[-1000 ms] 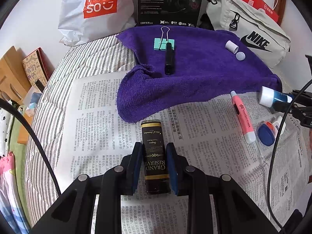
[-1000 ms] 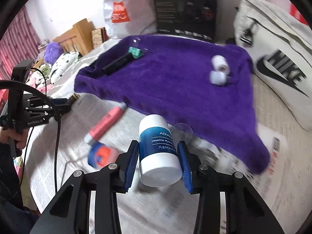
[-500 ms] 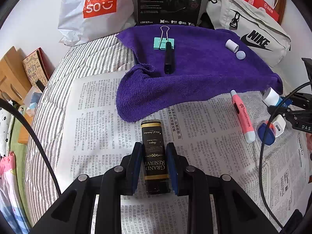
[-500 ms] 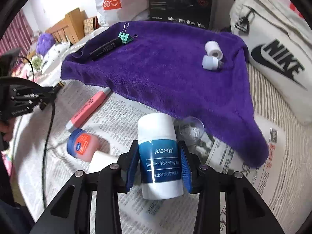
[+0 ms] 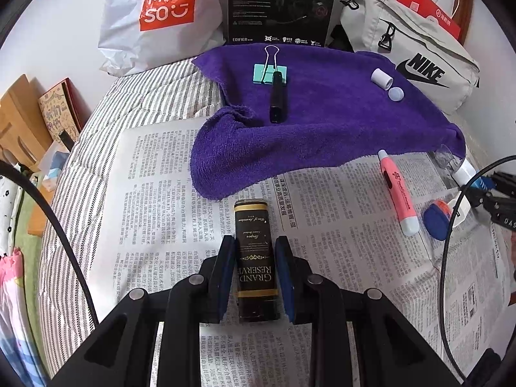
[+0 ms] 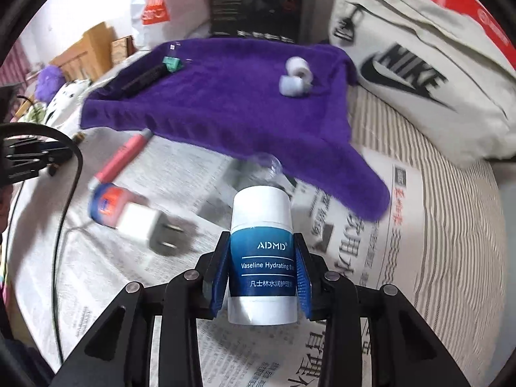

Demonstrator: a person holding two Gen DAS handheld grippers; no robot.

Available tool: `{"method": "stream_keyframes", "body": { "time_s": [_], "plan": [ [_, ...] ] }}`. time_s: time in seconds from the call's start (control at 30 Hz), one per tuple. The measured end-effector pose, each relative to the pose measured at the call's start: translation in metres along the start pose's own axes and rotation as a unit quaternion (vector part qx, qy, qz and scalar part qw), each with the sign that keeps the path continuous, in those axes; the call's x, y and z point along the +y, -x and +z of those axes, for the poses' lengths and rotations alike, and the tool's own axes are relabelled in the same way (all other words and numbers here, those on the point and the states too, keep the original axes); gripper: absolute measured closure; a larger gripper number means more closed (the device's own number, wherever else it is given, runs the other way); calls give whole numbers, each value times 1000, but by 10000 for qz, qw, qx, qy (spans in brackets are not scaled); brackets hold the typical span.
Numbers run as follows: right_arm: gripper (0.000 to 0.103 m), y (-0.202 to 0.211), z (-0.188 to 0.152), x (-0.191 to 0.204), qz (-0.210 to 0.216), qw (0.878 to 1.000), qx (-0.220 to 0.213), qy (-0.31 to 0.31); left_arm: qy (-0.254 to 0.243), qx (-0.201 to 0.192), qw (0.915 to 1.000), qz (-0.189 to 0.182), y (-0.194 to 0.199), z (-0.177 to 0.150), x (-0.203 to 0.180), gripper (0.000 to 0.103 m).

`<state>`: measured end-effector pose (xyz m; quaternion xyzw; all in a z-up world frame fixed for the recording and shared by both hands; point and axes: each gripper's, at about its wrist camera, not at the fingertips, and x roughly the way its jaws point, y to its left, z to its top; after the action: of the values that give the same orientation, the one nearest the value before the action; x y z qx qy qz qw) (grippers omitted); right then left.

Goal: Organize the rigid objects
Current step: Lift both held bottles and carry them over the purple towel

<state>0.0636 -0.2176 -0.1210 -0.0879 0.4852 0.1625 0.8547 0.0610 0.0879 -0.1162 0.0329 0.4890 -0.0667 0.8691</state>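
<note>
Newspaper covers the striped bedding, and a purple towel lies over its far part, up against a white Miniso bag, a black box and a grey Nike pouch. On the towel sit a teal binder clip with a black marker touching its near edge, and off to the right a small white tube with a round white cap just beside it. The left gripper pinches a dark bottle with gold lettering that lies flat on the newspaper, its blue pads pressed against both sides and its far end close to the towel's hem. The right gripper clamps a white and blue balm stick; its jaws have just been closing on it, and the pads now press on the label from either side. The stick's top points toward the towel's drooping corner, with a clear cap just past it. To its left on the paper lie a white charger plug, touching a blue-lidded jar, and a pink pen beyond them, all blurred in the right wrist view.
</note>
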Motion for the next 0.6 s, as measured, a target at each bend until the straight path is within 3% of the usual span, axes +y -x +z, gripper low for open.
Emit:
{"method": "stream_keyframes", "body": {
  "time_s": [0.2,0.4,0.6],
  "plan": [
    [67,3,-18,-1,-94,9975,-649,-253,66,-286,9995,112,3,-9,-3,78],
    [66,3,-17,-2,-48,9975,-641,-279,3,-641,9977,235,5,-18,-7,78],
    [66,3,-16,2,-157,9977,-632,-194,23,-668,9976,190,5,-17,-5,78]
  ]
}}
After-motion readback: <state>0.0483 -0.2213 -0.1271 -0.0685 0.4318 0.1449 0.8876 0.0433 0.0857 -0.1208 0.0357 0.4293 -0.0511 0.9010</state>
